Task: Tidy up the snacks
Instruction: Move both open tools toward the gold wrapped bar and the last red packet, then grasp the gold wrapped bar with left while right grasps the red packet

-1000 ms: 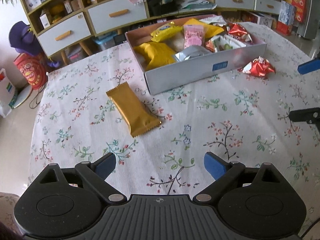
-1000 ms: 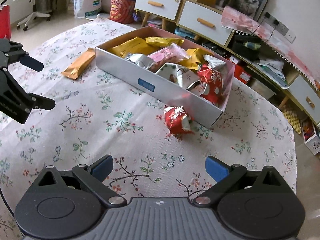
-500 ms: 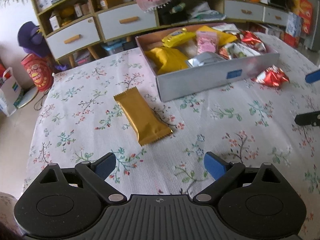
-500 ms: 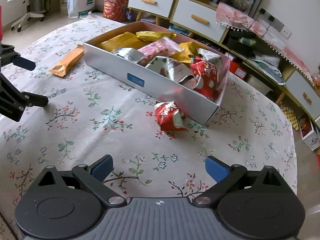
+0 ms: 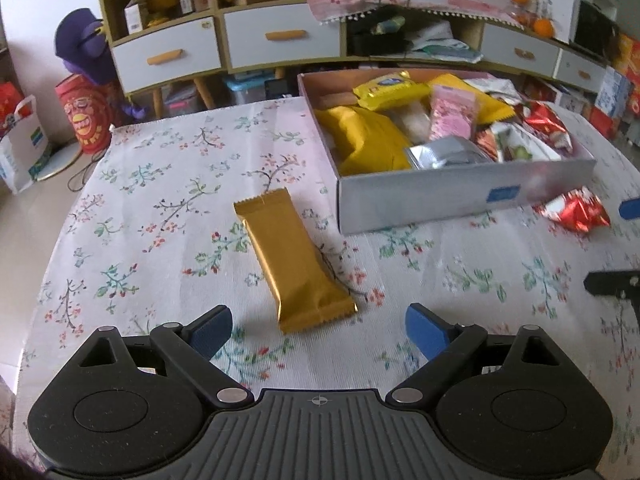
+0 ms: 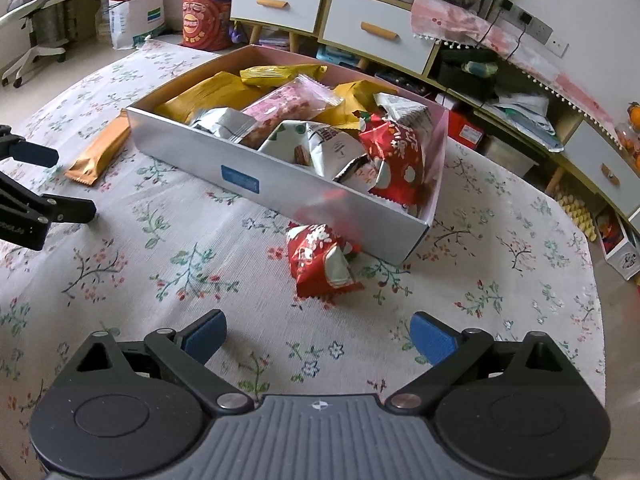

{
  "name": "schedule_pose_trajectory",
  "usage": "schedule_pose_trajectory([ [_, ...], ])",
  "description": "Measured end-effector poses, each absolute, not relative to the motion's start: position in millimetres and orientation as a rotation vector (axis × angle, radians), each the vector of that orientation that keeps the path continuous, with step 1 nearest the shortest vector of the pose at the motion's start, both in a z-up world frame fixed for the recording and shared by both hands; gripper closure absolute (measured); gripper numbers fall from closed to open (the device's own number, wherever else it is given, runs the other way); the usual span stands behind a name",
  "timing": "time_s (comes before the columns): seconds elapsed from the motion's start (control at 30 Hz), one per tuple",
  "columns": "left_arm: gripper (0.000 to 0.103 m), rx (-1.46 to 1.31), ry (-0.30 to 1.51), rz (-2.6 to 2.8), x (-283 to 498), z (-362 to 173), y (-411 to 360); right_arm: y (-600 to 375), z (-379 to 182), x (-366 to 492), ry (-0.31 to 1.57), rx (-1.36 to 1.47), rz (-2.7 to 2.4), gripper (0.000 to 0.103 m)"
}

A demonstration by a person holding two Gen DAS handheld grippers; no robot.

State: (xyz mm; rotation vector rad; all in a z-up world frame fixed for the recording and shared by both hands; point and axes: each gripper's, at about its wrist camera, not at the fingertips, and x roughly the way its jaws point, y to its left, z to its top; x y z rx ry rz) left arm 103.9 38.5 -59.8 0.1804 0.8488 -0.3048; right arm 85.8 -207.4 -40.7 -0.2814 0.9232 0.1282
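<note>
A gold snack bar (image 5: 294,266) lies on the floral tablecloth, its near end just ahead of my open, empty left gripper (image 5: 318,330). It also shows in the right wrist view (image 6: 100,152), left of the box. A silver box (image 5: 460,196) full of snack packets stands behind it to the right; it shows in the right wrist view (image 6: 280,184) too. A red snack bag (image 6: 322,262) lies on the cloth in front of the box, just ahead of my open, empty right gripper (image 6: 318,334). The red bag also shows in the left wrist view (image 5: 576,210).
The round table's edge (image 5: 52,248) curves away on the left. Behind the table stand drawer cabinets (image 5: 264,40) and shelves with clutter. Bags (image 6: 136,4) and an office chair (image 6: 32,28) stand on the floor beyond the table.
My left gripper has moved closer to the gold bar, which now lies between the open fingers' line. My right gripper has moved closer to the red bag. Both stay open.
</note>
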Motion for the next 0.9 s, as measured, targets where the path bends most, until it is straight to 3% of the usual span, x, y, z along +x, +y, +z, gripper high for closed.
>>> schedule_pose_trajectory([
  [0.43,0.035,0.127,0.837,-0.263,122.1,-59.0,30.7,-213.3,-40.7,105.1,0.922,-0.229,0.084,0.034],
  [0.77,0.055,0.112,0.851,-0.25,131.6,-56.1,26.3,-217.7,-38.6,116.8,0.906,-0.207,0.065,0.047],
  [0.9,0.067,0.107,0.858,-0.249,134.3,-54.4,24.3,-220.2,-39.2,125.5,0.907,-0.181,0.037,0.054],
])
